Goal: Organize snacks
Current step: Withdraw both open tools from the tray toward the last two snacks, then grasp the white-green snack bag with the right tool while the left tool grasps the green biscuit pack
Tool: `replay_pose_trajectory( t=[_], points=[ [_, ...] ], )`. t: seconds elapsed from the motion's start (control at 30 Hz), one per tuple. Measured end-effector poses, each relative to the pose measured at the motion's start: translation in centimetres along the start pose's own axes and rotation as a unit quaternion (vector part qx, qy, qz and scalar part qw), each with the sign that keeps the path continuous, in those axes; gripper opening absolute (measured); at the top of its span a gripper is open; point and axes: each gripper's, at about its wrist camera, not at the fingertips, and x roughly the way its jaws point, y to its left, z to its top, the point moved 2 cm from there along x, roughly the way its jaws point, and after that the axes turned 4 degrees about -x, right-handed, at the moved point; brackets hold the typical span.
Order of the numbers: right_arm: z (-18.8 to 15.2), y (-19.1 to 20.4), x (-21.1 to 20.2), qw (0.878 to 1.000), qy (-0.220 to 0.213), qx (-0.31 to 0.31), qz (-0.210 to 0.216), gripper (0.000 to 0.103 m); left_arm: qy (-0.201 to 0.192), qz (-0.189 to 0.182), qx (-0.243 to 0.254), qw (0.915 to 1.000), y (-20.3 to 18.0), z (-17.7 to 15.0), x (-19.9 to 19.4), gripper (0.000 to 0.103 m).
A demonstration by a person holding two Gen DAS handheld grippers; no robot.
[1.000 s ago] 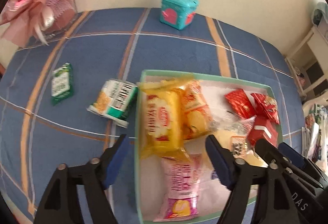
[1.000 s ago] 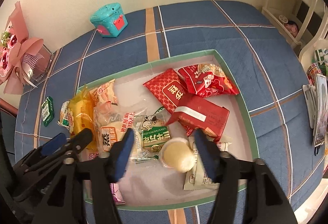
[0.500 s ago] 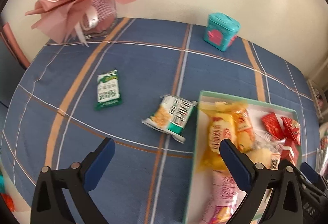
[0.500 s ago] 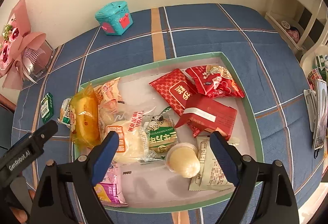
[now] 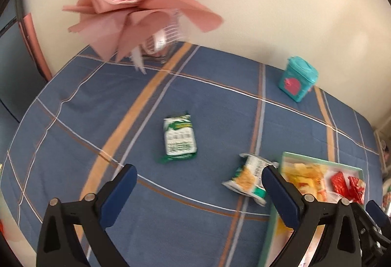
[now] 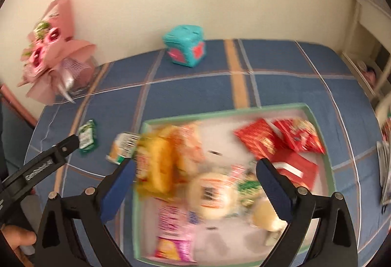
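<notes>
Blue plaid tablecloth [image 5: 207, 100], prob. cream wall [image 5: 281, 10].

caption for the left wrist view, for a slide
Open left gripper hovering over the plaid tablecloth, facing two snack packets, green and striped, outside the snack tray.

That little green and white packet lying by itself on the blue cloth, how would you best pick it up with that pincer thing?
The green and white packet lies flat, its long axis pointing roughly away from the left hand-held gripper, which is open. Probably best to come down from above and pinch across its narrow middle, one finger on each long side; the crimped ends look too thin to hold well.
</notes>
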Motion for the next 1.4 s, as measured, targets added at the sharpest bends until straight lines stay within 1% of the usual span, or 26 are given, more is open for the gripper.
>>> replay_pose_trajectory(
  t=[0.1,0.2,0.27,0.33,0.47,0.53,0.73,0.8,0.83,0.87,1.0,1.07,1.1,1.2,1.3,1.4],
  points=[
    [0.6,2.4,0.5,1.0,0.0,-0.002,0.031,0.099,0.008,0.017,-0.019,0.9996,2.3,0.9,0.4,0.103],
    [1.1,5.1,1.4,0.997,0.009,0.013,0.076,0.099,0.007,0.019,-0.041,0.999,4.5,1.6,0.5,0.103],
    [1.4,6.9,1.9,0.996,0.013,0.006,0.091,0.099,0.003,0.025,-0.053,0.9983,5.8,2.0,0.5,0.103],
    [1.7,8.9,2.4,0.996,0.017,-0.012,0.09,0.099,0.002,0.03,-0.066,0.9974,7.2,2.5,0.6,0.103],
    [2.3,11.5,4.0,0.995,0.023,-0.035,0.087,0.099,0.008,0.042,-0.086,0.9954,9.0,3.1,1.7,0.103],
    [2.5,12.4,5.2,0.995,0.032,-0.045,0.086,0.099,0.015,0.037,-0.091,0.9951,9.4,3.2,2.5,0.103],
    [2.2,13.1,8.9,0.994,0.066,-0.055,0.069,0.091,0.036,0.017,-0.098,0.9943,9.1,3.5,4.9,0.102],
    [2.2,12.8,10.1,0.994,0.078,-0.05,0.052,0.08,0.041,0.005,-0.093,0.9948,8.4,3.5,5.5,0.102],
    [2.1,12.7,10.5,0.994,0.083,-0.048,0.048,0.072,0.043,0.001,-0.088,0.9952,8.0,3.6,5.9,0.101],
    [2.0,12.6,11.0,0.994,0.089,-0.045,0.046,0.07,0.046,-0.002,-0.084,0.9954,7.6,3.6,6.3,0.1],
    [2.0,11.7,12.4,0.994,0.102,-0.035,0.029,0.069,0.059,-0.02,-0.079,0.9949,6.5,3.6,7.7,0.097],
    [2.1,11.6,12.7,0.994,0.102,-0.032,0.032,0.064,0.065,-0.025,-0.074,0.9948,6.0,3.6,8.4,0.097],
    [2.2,11.7,12.9,0.994,0.103,-0.034,0.032,0.063,0.067,-0.026,-0.071,0.9949,5.7,3.6,8.8,0.097],
    [2.4,12.2,13.2,0.994,0.099,-0.043,0.031,0.063,0.073,-0.033,-0.063,0.9948,4.8,3.4,9.8,0.094],
    [2.7,12.8,13.3,0.993,0.095,-0.051,0.045,0.063,0.075,-0.034,-0.053,0.9952,4.0,3.4,10.7,0.094],
    [3.1,12.6,13.2,0.993,0.097,-0.051,0.044,0.061,0.076,-0.036,-0.053,0.995,3.6,3.4,11.3,0.089]
  ],
)
